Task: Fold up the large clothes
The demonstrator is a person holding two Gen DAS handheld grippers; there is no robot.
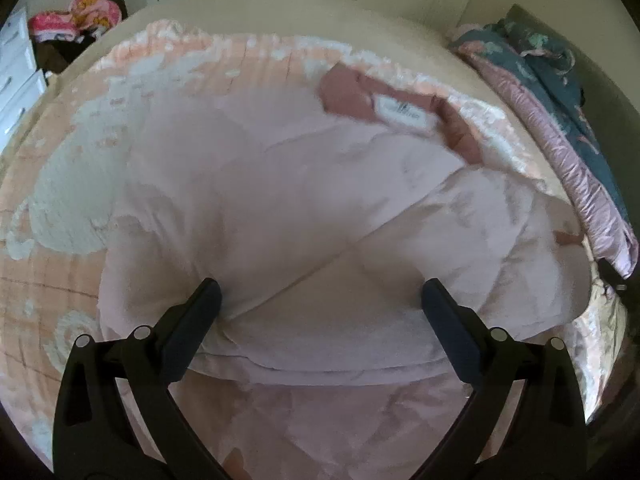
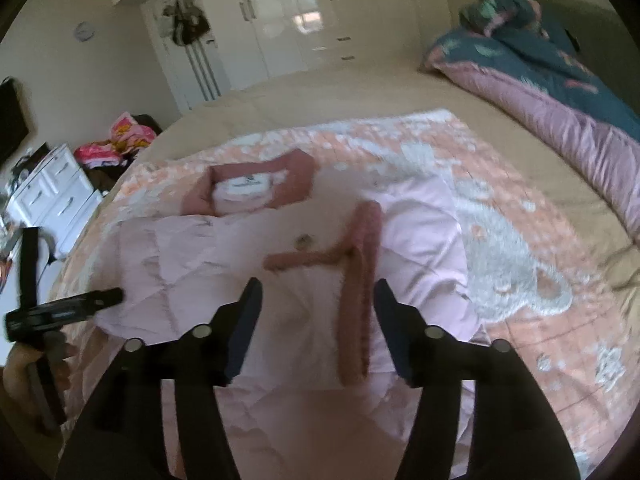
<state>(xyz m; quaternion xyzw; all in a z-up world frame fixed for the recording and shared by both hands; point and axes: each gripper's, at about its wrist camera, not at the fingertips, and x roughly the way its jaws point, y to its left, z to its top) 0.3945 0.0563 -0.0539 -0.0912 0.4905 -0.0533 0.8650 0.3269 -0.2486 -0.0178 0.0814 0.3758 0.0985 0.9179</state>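
Note:
A large pale pink padded jacket point(image 1: 280, 200) lies spread on the bed, its dark pink collar with a white label point(image 1: 400, 114) at the far end. It also shows in the right wrist view point(image 2: 224, 252), with the collar point(image 2: 248, 188) far and a dark pink trimmed edge point(image 2: 356, 300) folded over the middle. My left gripper point(image 1: 320, 292) is open, just above the jacket's near folded part. My right gripper point(image 2: 318, 292) is open above the jacket's near end, the trimmed edge between its fingers. The left gripper also shows at the left edge point(image 2: 80, 304).
The jacket rests on a peach and white quilt point(image 2: 520, 280) over a beige bed point(image 2: 360, 92). A teal and pink duvet point(image 2: 560, 92) is heaped at the right. White drawers point(image 2: 56, 196) and bright clothes point(image 2: 116, 144) stand left; wardrobes point(image 2: 320, 20) behind.

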